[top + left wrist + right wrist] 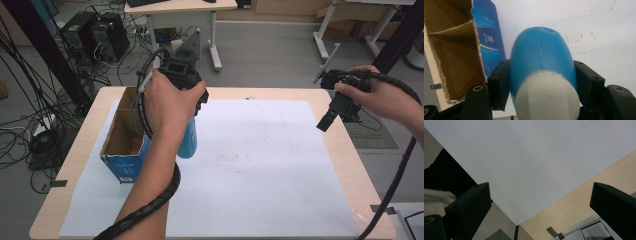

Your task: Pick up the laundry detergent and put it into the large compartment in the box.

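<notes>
A blue bottle (188, 141) with a white cap (547, 97) hangs bottom-down above the white paper sheet (260, 170), just right of an open cardboard box (122, 142) with blue sides. My left gripper (192, 100) is shut on the bottle's upper part; in the left gripper view both black pads press its blue body (541, 55) from either side. My right gripper (327, 119) hovers above the table's right side, tilted down and left. Its jaws stand wide apart with nothing between them, over the paper's corner (517, 222).
The wooden table (345, 150) carries the paper sheet. The box (456, 57) sits open-topped at the left, close beside the bottle. Beyond the table are computer towers (95, 32), tangled cables and desk legs (215, 45) on the floor.
</notes>
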### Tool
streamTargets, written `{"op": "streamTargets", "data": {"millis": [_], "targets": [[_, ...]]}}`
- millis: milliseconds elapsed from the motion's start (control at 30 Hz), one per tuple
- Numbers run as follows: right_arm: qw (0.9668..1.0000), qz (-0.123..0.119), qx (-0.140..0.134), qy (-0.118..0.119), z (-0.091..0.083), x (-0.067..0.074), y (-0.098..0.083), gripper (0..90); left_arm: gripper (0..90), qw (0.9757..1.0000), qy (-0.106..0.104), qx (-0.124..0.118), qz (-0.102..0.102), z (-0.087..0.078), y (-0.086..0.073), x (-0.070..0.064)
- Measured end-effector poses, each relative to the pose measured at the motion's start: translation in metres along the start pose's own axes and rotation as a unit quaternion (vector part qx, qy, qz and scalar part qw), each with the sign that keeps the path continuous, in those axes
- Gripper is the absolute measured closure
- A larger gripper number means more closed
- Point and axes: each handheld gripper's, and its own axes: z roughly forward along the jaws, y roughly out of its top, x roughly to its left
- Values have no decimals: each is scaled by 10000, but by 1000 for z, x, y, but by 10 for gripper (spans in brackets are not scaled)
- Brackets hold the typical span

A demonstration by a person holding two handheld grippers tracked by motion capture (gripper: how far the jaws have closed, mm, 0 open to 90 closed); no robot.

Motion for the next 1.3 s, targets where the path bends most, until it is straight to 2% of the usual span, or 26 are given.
{"op": "streamTargets", "data": {"millis": [100, 300, 467, 667, 800, 1000, 1167, 1300], "targets": [[10000, -51, 3, 9, 0, 1, 1, 35, 374, 10000, -24, -72, 7, -14, -2, 3], [10000, -45, 23, 6, 1, 0, 3, 34, 374, 9996, -99, -240, -103, -40, -6, 17], [10000, -19, 44, 39, 1, -3, 2, 35, 375, 9992, 29, -340, -209, -64, -9, 26], [10000, 18, 47, 8, 0, -4, 2, 34, 374, 9981, 97, -459, -403, -89, -18, 46], [10000, -39, 60, -20, -2, -2, 3, 33, 375, 9966, 239, -541, -580, -104, -27, 59], [10000, -24, 67, -6, -2, 1, 5, 34, 375, 9940, 276, -655, -828, -116, -38, 80], [9999, -57, 90, -49, -4, 6, 9, 34, 375, 9922, 305, -679, -1003, -113, -44, 98], [9999, -68, 71, -63, -6, 9, 10, 34, 375, 9911, 378, -678, -1080, -107, -46, 105]]}}
